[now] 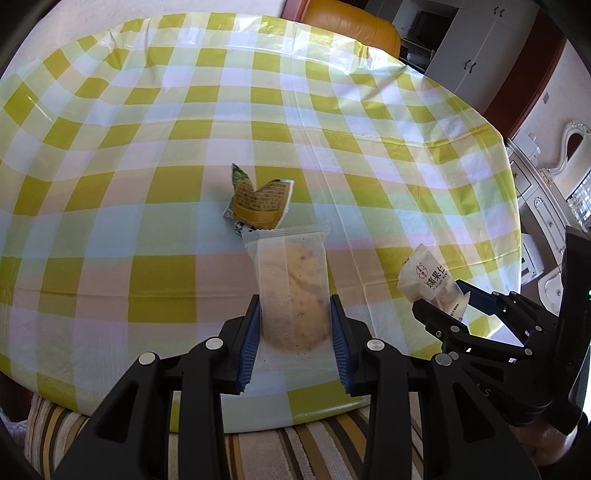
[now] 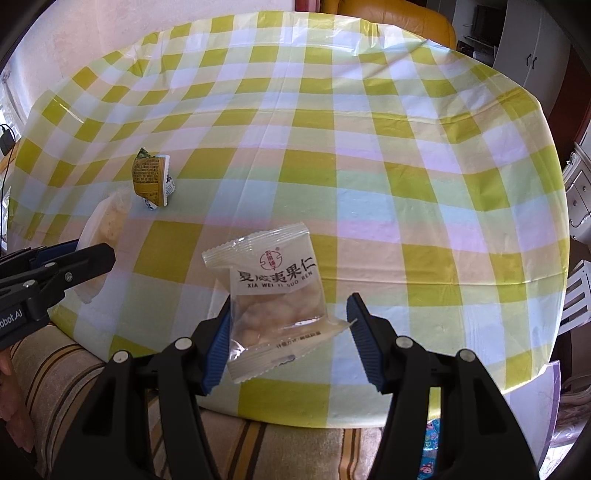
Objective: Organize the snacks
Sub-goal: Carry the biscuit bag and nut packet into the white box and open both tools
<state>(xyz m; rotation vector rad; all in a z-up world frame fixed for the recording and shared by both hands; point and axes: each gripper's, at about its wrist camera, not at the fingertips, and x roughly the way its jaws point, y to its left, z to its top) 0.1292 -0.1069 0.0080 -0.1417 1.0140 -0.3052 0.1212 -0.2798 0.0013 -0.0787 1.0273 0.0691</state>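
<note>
My left gripper (image 1: pixel 294 314) is shut on a clear-wrapped round biscuit (image 1: pixel 295 291) and holds it upright near the table's front edge. It also shows in the right wrist view (image 2: pixel 107 225). A small yellow-green snack packet (image 1: pixel 260 201) lies on the table just beyond it, also in the right wrist view (image 2: pixel 151 177). My right gripper (image 2: pixel 290 314) has wide jaws around a clear nut packet with Chinese lettering (image 2: pixel 275 291). The left pad touches the packet; the right pad stands apart from its corner. The left wrist view shows this packet (image 1: pixel 430 282) tilted up in the right gripper (image 1: pixel 441 304).
The table (image 2: pixel 406 166) wears a yellow, white and pale-blue checked plastic cloth. A striped cushion (image 2: pixel 277 450) lies below the front edge. An orange chair (image 1: pixel 351 27) stands behind the table. White cabinets (image 1: pixel 476 44) stand at the back right.
</note>
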